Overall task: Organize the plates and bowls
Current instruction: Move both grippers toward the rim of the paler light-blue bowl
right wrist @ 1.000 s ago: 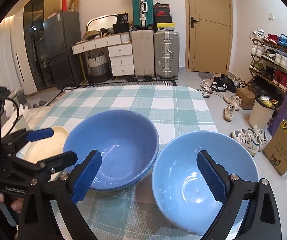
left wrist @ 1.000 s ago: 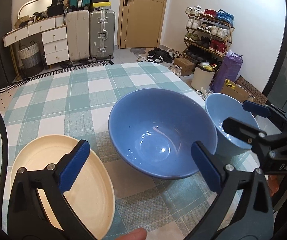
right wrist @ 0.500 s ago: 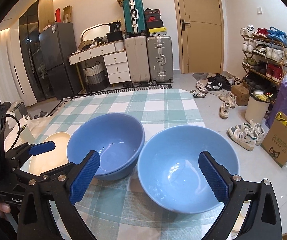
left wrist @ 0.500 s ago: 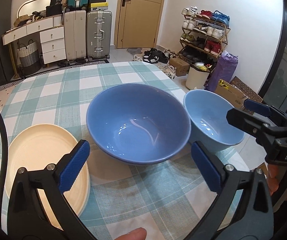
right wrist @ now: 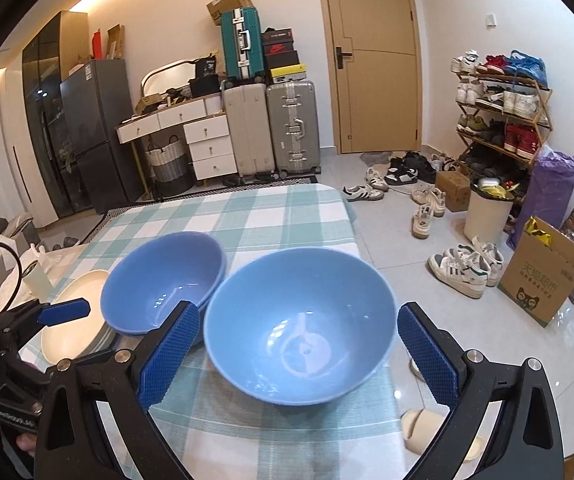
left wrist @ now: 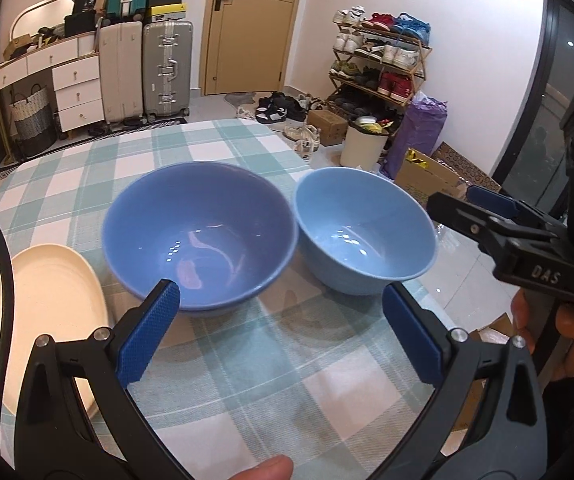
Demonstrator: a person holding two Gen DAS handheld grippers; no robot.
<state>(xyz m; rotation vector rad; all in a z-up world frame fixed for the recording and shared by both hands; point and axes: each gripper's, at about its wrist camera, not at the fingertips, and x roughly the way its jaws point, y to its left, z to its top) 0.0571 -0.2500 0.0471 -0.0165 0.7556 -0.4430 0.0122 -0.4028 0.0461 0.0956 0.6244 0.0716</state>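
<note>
The light blue bowl (right wrist: 299, 328) sat straight ahead of the right gripper (right wrist: 299, 354), nearer it; both grippers gaped, empty.

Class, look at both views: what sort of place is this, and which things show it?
Most likely a lived-in home, a room by the entrance: a shoe rack beside the door, stacked suitcases, and a table with a checked cloth.

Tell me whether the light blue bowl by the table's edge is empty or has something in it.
Empty. The light blue bowl sits upright on the checked tablecloth, and its glossy inside shows only light reflections down to the bare bottom in both wrist views.
</note>
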